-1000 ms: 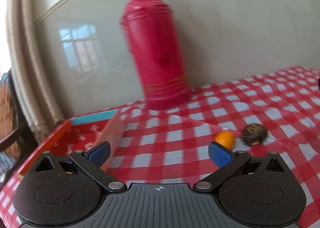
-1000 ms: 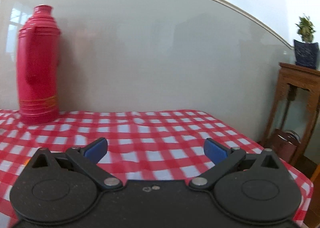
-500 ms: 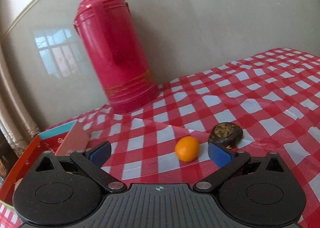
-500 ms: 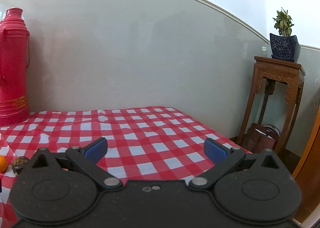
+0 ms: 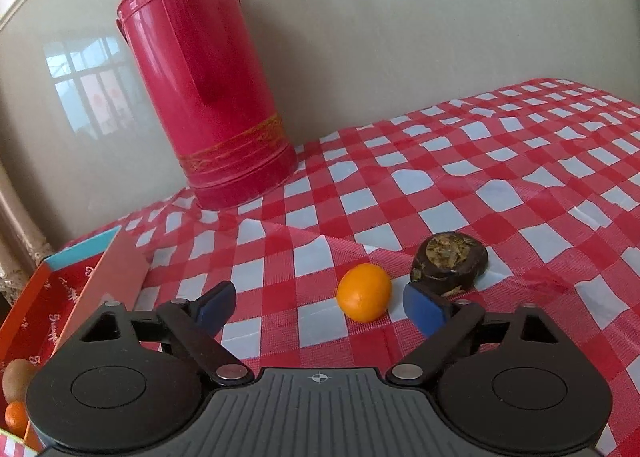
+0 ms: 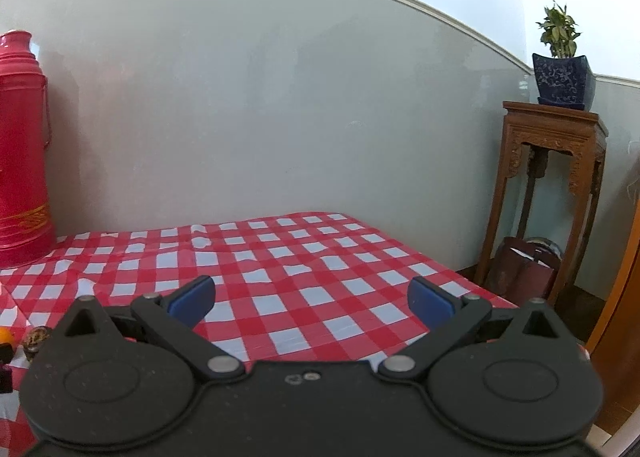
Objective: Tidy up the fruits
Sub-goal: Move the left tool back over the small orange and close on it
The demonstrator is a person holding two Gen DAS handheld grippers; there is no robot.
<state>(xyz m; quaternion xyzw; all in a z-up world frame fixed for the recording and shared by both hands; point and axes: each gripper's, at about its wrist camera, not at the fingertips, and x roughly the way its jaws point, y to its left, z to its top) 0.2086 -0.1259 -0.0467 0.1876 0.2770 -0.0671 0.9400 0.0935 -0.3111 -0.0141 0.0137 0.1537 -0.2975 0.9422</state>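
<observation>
One orange (image 5: pixel 363 292) (between closing claw (image 5: pixel 320 307))

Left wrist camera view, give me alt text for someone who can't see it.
The left gripper reaches over a red checked tablecloth, jaws closing, with a small orange between its fingers but not yet touched. A dark round fruit lies just right of the orange, a red thermos stands behind, and a red box sits at left.

On the table I count one red thermos (image 5: pixel 208 73), one orange fruit (image 5: pixel 363 291), one dark brown fruit (image 5: pixel 449 263), and one red box (image 5: pixel 36 293) holding perhaps two fruits.
</observation>
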